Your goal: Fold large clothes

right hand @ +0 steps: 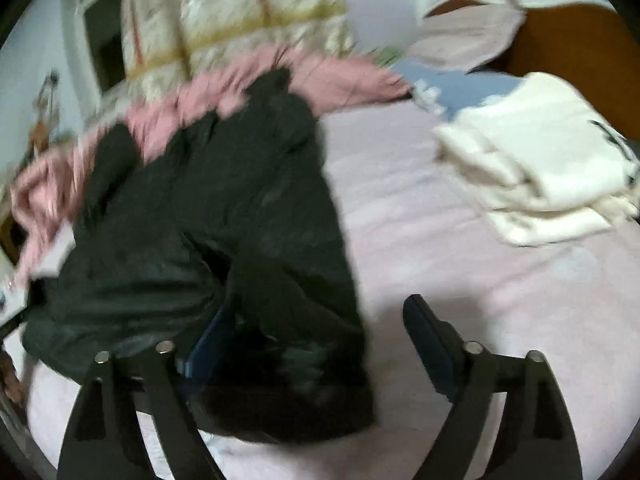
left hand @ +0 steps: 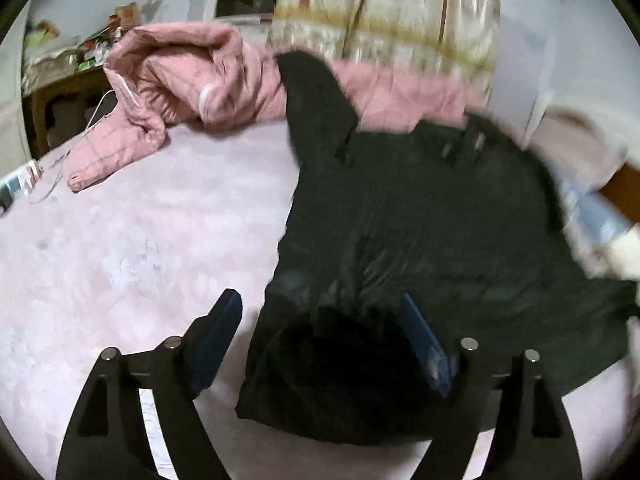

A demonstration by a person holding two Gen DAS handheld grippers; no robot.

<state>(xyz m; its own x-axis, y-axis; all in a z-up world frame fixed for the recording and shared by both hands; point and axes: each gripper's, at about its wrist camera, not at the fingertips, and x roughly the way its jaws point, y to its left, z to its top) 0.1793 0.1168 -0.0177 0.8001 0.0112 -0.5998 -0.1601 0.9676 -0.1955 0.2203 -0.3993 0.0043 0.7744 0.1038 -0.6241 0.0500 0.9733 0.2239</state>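
Black jacket (left hand: pixel 420 220) spread flat on the pink bed (left hand: pixel 140 240), collar end nearest both cameras. Left tongs (left hand: pixel 320 320) and right tongs (right hand: pixel 316 320) gape open over its near edge (nothing gripped). Pink quilt (left hand: pixel 180 76) lies far left; folded white garments (right hand: pixel 540 160) far right.

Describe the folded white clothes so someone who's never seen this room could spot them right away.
Start at the bed with its pale pink sheet. On its far side, near the brown headboard, sits a neat stack of folded white clothes. It is the only white, tidy pile; the black jacket and the pink quilt lie spread out and rumpled.
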